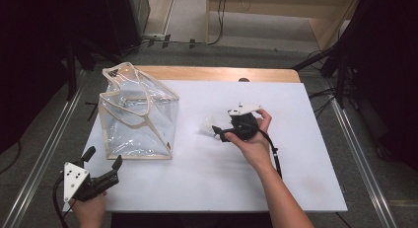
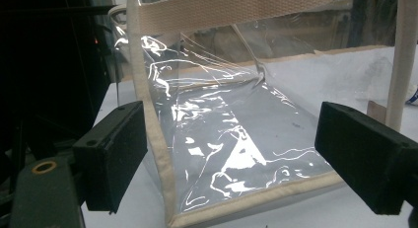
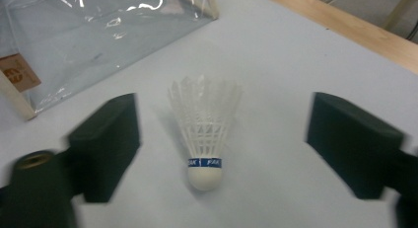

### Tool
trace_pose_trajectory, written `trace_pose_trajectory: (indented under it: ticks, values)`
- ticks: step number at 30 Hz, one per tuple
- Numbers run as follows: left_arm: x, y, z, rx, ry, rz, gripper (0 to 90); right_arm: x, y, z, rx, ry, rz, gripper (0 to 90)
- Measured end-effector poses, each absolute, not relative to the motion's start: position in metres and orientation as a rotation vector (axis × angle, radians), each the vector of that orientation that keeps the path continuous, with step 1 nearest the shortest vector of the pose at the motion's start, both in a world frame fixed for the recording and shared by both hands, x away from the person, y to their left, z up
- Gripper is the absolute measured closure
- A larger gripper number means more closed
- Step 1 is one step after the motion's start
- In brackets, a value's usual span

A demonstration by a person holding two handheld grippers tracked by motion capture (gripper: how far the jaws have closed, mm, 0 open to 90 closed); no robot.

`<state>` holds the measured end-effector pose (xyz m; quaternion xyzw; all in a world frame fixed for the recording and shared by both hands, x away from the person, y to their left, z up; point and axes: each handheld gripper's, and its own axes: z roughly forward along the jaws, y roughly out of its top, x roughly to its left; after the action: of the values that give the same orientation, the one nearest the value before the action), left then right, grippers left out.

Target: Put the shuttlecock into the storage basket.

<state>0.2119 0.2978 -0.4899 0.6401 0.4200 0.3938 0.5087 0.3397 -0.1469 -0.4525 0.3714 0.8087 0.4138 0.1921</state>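
White feathered shuttlecock (image 3: 204,134) lying on the white tabletop (image 3: 276,75), cork end toward the right gripper's camera, feather skirt fanned away, a blue band just above the cork. Framed between the two black jaws of the right gripper (image 3: 222,149), clear gaps on both sides, pads touching nothing (jaws spread wide, released). In the high view, seen as a small pale shape (image 1: 207,127) just left of the right gripper (image 1: 217,132), near the middle of the tabletop (image 1: 296,178), with the right hand (image 1: 254,136) wrapped around the gripper body and its grey plate on top.

Farther left, a clear plastic tote bag (image 1: 135,117) with beige fabric trim and straps, standing upright on the tabletop, well apart from the shuttlecock. Corner of the same bag (image 3: 98,35) visible at the upper left of the right gripper view, a small brown label on its edge.

At the near left corner of the tabletop, left gripper (image 1: 101,161) held in the left hand (image 1: 88,208), pointing at the bag's lower front edge. In the left gripper view, bag (image 2: 222,134) between the jaws of the left gripper (image 2: 231,159), beige bottom seam close to the camera; jaws wide apart, pressing on nothing (released as well).

Beyond the tabletop, a wooden edge (image 1: 217,72) along the far side and grey floor.
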Motion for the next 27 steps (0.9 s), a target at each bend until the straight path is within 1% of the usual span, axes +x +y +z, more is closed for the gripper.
trace_pose_trajectory:
  ticks: [1,7,11,17,18,25,26,27]
  values:
    - [0.212,0.298,-0.49,1.543,1.011,0.95,13.3,0.339,-0.148,-0.451,1.047,2.265,1.153,0.0]
    - [0.212,0.297,-0.49,1.543,1.012,0.949,13.3,0.339,-0.143,-0.45,1.04,2.341,1.066,0.0]
    - [0.212,0.298,-0.49,1.542,1.01,0.948,13.3,0.343,-0.141,-0.454,1.061,2.379,1.049,0.0]
    - [0.212,0.298,-0.49,1.541,1.01,0.948,13.3,0.346,-0.132,-0.464,1.013,2.441,0.938,0.0]
    - [0.212,0.298,-0.49,1.542,1.01,0.948,13.3,0.346,-0.129,-0.468,1.006,2.453,0.895,4.0]
    - [0.212,0.298,-0.49,1.543,1.01,0.948,13.3,0.348,-0.123,-0.476,0.986,2.527,0.852,5.1]
    - [0.212,0.298,-0.49,1.542,1.011,0.948,13.3,0.349,-0.123,-0.477,0.99,2.534,0.845,6.8]
    - [0.212,0.298,-0.49,1.543,1.01,0.949,13.3,0.349,-0.123,-0.477,0.999,2.536,0.84,10.8]
